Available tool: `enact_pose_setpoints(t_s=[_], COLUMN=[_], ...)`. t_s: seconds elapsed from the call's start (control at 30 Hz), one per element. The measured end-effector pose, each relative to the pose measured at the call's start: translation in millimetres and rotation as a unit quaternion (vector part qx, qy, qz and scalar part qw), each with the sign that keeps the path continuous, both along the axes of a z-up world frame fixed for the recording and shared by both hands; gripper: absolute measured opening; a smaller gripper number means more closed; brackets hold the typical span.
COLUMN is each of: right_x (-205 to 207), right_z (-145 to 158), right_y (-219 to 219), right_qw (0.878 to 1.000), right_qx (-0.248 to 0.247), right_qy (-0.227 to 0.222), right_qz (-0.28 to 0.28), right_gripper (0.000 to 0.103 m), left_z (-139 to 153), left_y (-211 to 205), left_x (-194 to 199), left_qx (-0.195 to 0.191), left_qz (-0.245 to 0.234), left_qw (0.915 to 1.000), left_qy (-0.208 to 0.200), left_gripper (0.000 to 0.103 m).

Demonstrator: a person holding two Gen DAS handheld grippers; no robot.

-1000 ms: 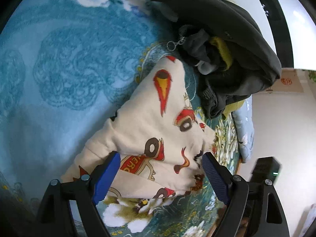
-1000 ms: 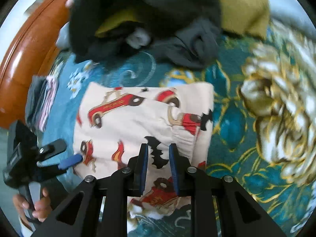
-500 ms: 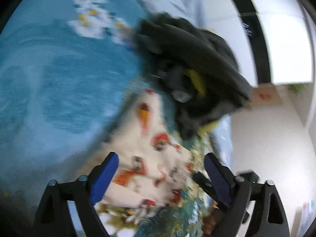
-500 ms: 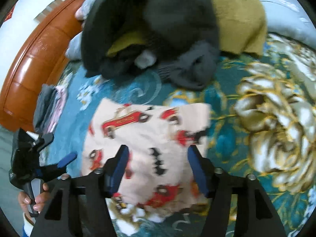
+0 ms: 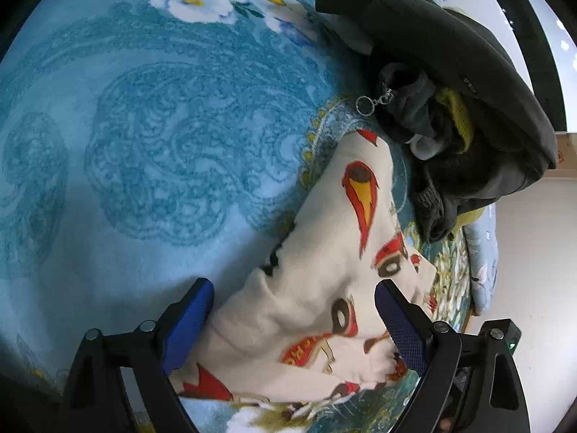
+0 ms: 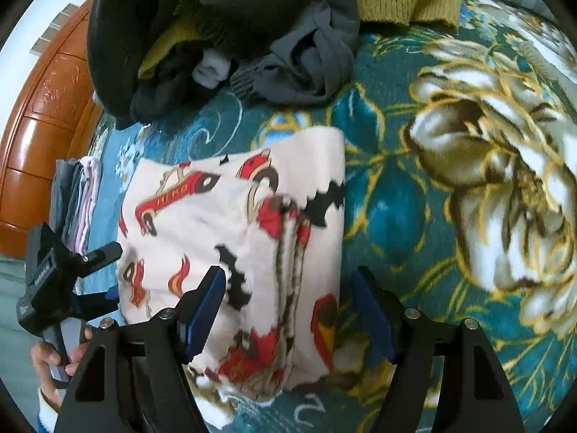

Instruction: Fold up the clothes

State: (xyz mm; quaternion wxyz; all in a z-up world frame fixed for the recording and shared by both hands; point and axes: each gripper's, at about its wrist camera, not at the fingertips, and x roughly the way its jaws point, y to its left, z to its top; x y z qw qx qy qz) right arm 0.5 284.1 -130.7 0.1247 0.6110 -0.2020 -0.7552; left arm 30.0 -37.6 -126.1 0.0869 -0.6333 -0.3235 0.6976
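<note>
Lying folded on the teal flowered blanket [image 6: 396, 187], just beside the dark heap of unfolded clothes [image 6: 223, 25], the cream car-print garment [image 6: 230, 238] sits between both wide-open, empty tools: left gripper [image 5: 294, 328], right gripper [image 6: 288, 310], apparently poised for another fold.

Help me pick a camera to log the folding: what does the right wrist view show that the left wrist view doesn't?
Only the right wrist view shows the wooden headboard, a folded stack beside it, and the hand holding the left gripper. Only the left wrist view shows a metal key ring and the pale blue part of the blanket. Both show the cream car-print garment, the dark clothes pile and open jaws.
</note>
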Motion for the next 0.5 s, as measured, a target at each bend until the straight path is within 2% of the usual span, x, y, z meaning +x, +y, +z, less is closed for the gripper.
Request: enact_pose_setpoints(t_s=[0.13,0.2,0.3,0.33,0.4,0.5], right_x=[-1.1,1.4,4.0,4.6,4.6,3.7], right_z=[2.3,4.0,2.9,2.3,1.3,5.4], right_y=[-1.4,-4.8,-3.5,0.8,8.4,7.4], right_qw=[1.000,1.000,1.000,1.000,1.000,1.000], right_qx=[0.001,-0.008,0.002,0.001,-0.013,-0.008], right_qy=[0.001,0.001,0.002,-0.003,-0.013,-0.016], right_qz=[0.009,0.020,0.011,0.002,-0.017,-0.025], right_gripper=[0.075,0.072,0.056,0.047,0.043,0.032], left_z=[-0.3,1.1,2.5,2.9,2.9,2.5], left_y=[7.9,10.0,9.0,8.7,10.0,11.7], left_x=[-3.3,-3.1,-2.4,-2.0,-1.7,-1.2], left_qx=[-0.024,-0.022,0.002,0.010,0.010,0.010], left_qz=[-0.023,-0.028,-0.025,-0.025,-0.028,-0.032], left_qw=[0.9994,0.9993,0.9995,0.9994,0.9994,0.9993], left_qy=[0.007,0.012,0.019,0.021,0.020,0.017], left_gripper=[0.093,0.093,0.091,0.088,0.083,0.068])
